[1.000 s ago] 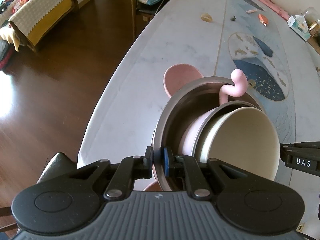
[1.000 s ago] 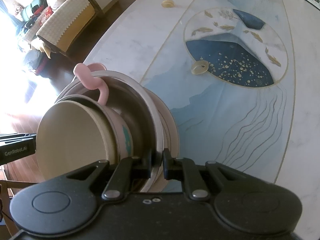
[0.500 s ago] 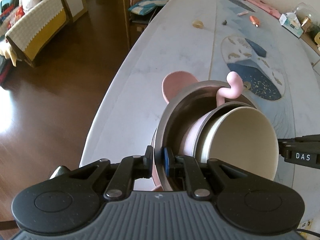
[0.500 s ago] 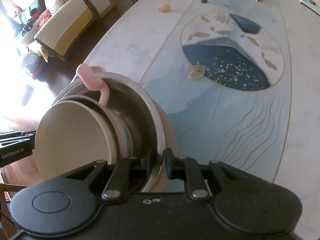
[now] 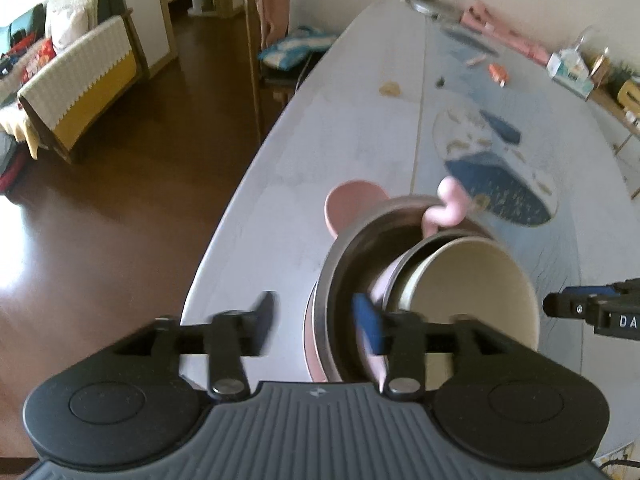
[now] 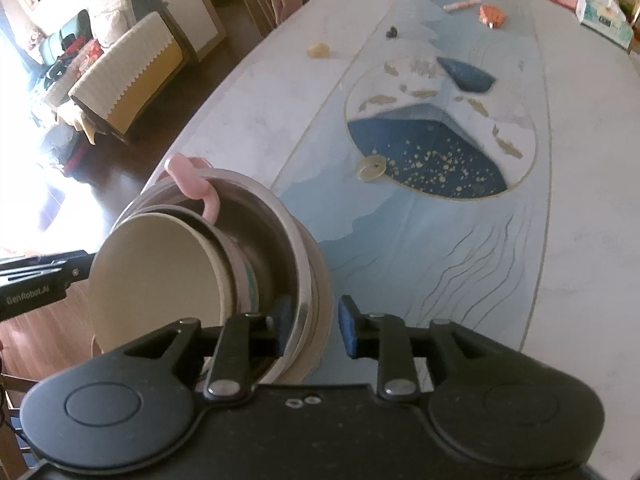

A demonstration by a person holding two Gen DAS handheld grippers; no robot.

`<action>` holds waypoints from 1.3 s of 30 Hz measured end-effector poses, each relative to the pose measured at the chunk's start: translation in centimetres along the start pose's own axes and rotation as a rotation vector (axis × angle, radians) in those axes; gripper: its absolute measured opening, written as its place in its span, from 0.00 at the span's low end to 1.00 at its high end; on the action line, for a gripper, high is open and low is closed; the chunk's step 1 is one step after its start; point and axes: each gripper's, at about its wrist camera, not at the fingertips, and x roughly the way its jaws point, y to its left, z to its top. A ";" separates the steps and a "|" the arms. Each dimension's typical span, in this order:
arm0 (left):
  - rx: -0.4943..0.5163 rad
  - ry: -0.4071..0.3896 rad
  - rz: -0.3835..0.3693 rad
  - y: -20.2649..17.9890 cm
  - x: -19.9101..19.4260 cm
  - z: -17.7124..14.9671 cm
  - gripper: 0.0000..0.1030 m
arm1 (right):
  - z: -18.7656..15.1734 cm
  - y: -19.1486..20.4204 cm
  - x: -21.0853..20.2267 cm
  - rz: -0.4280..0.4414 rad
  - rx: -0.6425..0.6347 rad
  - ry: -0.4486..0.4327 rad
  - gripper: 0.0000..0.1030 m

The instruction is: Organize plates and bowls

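Both tongs, left (image 5: 316,322) and right (image 6: 314,324), are opening, released astride the round steel bowl's (image 6: 298,256) rim. 2 smaller bowls nest inside it on the marbled counter (image 6: 580,200).

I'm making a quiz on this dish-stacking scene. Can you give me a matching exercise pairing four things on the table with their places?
Things:
1. cream bowl
2. steel bowl
3. tissue box
4. orange item

Places:
A. far edge of the table
B. innermost in the stack
C. around the pink cup
D. far part of the table, beside a pink stick

Pairs: 1-B, 2-C, 3-A, 4-D
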 end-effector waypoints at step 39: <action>0.055 -0.406 -0.181 -7.3 -13.9 -7.2 1.00 | -11.5 -0.6 -14.7 0.001 -0.034 -0.613 1.00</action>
